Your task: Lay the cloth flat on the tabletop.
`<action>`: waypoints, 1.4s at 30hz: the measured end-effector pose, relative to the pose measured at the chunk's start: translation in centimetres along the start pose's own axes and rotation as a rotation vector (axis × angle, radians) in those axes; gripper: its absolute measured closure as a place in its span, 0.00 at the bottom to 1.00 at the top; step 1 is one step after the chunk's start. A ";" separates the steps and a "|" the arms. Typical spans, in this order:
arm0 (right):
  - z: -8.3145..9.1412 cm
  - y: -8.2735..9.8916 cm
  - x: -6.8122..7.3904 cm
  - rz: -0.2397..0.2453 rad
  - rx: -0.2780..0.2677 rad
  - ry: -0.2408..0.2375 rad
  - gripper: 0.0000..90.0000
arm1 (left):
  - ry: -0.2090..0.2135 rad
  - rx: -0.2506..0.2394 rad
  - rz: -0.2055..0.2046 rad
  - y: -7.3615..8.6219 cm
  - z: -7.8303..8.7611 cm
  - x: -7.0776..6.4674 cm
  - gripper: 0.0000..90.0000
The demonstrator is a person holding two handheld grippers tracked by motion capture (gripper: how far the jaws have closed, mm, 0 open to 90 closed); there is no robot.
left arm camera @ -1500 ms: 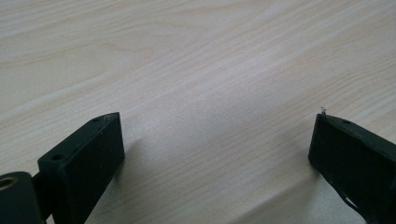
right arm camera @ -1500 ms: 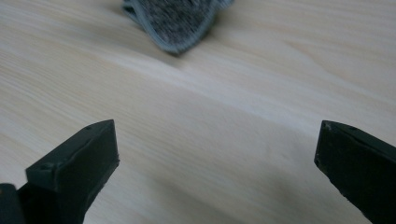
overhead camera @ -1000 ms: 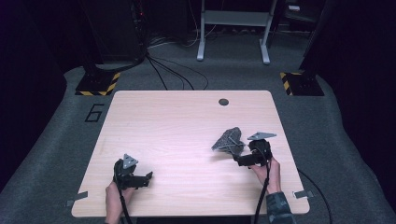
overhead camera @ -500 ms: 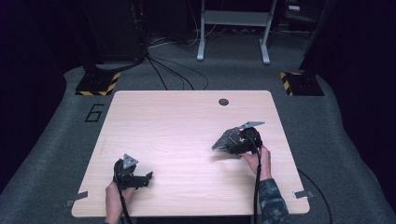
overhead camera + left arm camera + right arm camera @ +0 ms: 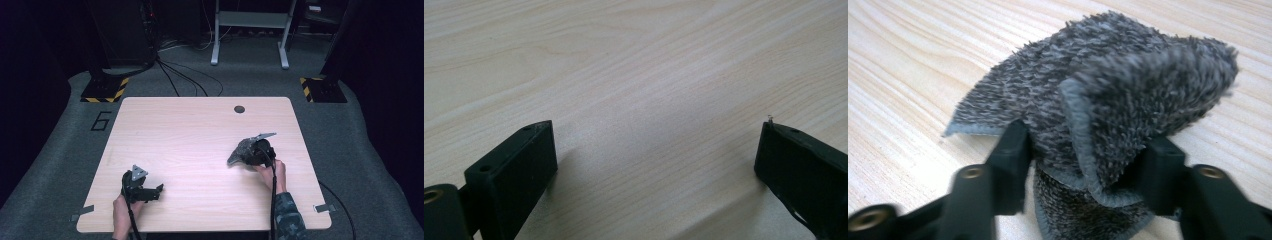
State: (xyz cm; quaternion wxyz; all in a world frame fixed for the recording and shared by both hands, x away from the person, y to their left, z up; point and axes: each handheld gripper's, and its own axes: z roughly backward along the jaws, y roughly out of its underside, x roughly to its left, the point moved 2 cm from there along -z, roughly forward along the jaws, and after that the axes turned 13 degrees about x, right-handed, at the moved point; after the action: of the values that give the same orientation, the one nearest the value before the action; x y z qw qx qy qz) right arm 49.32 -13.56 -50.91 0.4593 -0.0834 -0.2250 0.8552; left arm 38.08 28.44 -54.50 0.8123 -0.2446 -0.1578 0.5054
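A grey fluffy cloth (image 5: 238,152) lies crumpled on the right half of the wooden table (image 5: 200,130). My right gripper (image 5: 248,154) reaches into it from the right. In the right gripper view its jaws have just been closing, and the cloth (image 5: 1108,80) bulges up in a fold between them, pressed from both sides by the right gripper (image 5: 1088,137). My left gripper (image 5: 156,192) rests near the front left of the table. In the left gripper view the left gripper (image 5: 656,127) stands wide open over bare wood.
A dark round grommet (image 5: 239,109) sits near the table's far edge. Beyond the table, on grey carpet, are two yellow-and-black striped bases (image 5: 105,91), trailing cables (image 5: 185,77) and a metal stand's legs (image 5: 250,35). Tape strips (image 5: 322,207) mark the front corners.
My right gripper moved left and down onto the cloth and its jaws narrowed around it, bunching it up. The left gripper stayed put.
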 end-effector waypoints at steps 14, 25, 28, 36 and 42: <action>3.6 -0.4 2.5 0.033 -0.126 -0.053 0.74 | -0.001 0.007 -0.007 0.0 0.0 0.0 0.04; 5.6 -1.0 7.2 0.121 -0.152 -0.113 0.73 | -0.001 0.006 -0.009 0.0 0.0 0.0 0.04; 5.2 -0.9 8.4 0.147 -0.138 -0.125 0.73 | -0.001 0.006 -0.008 0.0 0.0 0.0 0.04; 3.5 -0.8 11.2 0.185 -0.103 -0.151 0.73 | -0.001 0.000 -0.002 0.0 0.0 0.0 0.04; 3.0 -0.5 12.4 0.181 -0.101 -0.180 0.72 | -0.001 0.000 -0.002 0.0 0.0 0.0 0.04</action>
State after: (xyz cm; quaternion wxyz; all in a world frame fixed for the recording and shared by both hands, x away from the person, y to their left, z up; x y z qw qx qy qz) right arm 41.69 -4.02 -47.25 0.3534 -0.0495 -0.2997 0.8848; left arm 38.07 28.44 -54.50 0.8127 -0.2443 -0.1582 0.5048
